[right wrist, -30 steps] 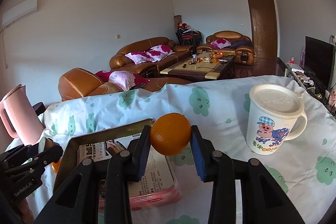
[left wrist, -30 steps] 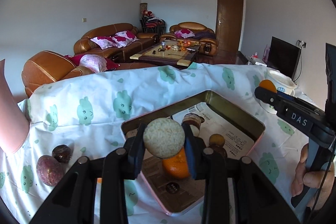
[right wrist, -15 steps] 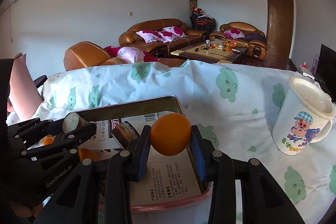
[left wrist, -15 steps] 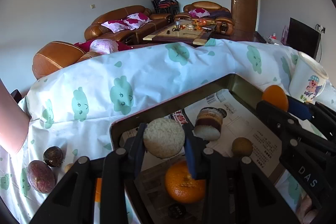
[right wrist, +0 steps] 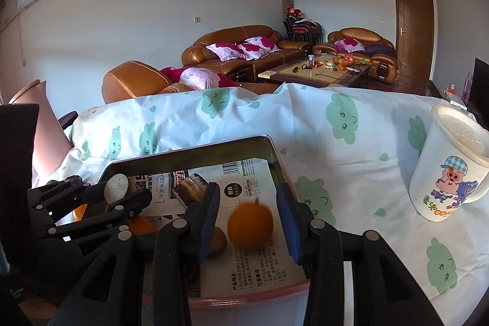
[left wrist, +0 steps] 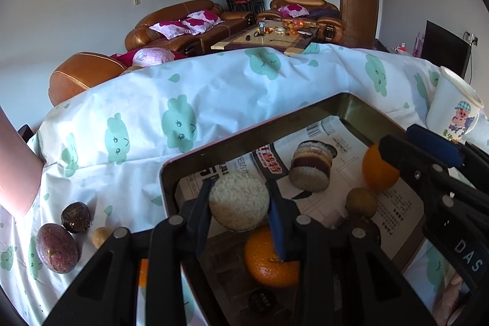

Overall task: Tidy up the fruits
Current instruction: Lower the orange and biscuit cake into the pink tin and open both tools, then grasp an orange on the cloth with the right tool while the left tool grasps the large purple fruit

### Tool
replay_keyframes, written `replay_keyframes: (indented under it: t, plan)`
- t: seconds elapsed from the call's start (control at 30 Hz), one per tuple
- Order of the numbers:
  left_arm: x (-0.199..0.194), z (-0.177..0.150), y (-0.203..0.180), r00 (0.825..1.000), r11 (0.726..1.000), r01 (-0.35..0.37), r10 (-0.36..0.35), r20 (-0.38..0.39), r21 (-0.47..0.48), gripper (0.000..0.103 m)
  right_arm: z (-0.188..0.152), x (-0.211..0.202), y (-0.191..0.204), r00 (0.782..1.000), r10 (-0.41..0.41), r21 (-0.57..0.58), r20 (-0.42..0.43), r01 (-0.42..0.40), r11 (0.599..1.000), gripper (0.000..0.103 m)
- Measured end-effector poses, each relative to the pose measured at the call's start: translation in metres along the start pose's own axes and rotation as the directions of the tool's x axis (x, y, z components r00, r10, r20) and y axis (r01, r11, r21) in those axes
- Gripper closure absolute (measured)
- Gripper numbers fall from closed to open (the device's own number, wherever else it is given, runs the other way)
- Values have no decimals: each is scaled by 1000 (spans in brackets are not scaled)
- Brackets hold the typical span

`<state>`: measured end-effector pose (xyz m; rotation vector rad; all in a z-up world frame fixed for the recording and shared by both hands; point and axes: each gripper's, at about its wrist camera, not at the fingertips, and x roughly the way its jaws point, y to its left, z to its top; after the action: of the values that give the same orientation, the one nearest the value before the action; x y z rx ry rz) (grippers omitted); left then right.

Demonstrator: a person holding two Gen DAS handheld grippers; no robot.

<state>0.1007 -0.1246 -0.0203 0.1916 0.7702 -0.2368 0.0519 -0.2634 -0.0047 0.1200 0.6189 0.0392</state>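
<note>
A metal tray [left wrist: 244,136] [right wrist: 195,152] lined with printed paper sits on the cloud-print cloth. My left gripper [left wrist: 240,203] [right wrist: 122,191] is shut on a pale, rough round cake [left wrist: 238,200] and holds it low over the tray's left part. My right gripper [right wrist: 249,219] [left wrist: 397,139] is over the tray's right part and its jaws are opening. The orange [right wrist: 250,225] [left wrist: 379,170] is blurred between the pads, with a gap on each side. In the tray lie a tangerine [left wrist: 269,261], a layered cake piece [left wrist: 310,170] and a small brown fruit [left wrist: 360,202].
Two dark passion fruits [left wrist: 56,246] and a small yellow fruit [left wrist: 101,236] lie on the cloth left of the tray. A lidded cartoon mug [right wrist: 449,167] stands to the right. A pink jug [right wrist: 39,127] is at the far left. Sofas and a coffee table lie beyond.
Both grippers came down over the tray. The right jaws spread and the orange slipped free of the pads and sank lower. The left still grips the pale cake.
</note>
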Motion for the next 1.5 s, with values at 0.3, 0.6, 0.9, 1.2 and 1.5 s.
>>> replay_keyframes:
  t: [0.3,0.6,0.9,1.2,1.5]
  plan:
    - [-29,1,-1,990,1000,-19,19,137,-3,0,3,-24,-4,992,-38,32,124,34,999,33]
    - [-47,-5,4,980,1000,-25,25,199,-5,0,2,-30,-20,983,-61,108,171,43,993,32]
    - [-58,-20,16,954,989,-150,144,261,1,0,-1,-44,-21,961,-119,117,251,92,989,23]
    - [-62,-36,37,958,988,-157,155,240,-14,0,-8,-52,-16,959,-153,138,238,122,983,22]
    - [-67,-47,63,970,991,-120,130,206,-60,0,-20,-64,-2,959,-157,149,235,124,981,22]
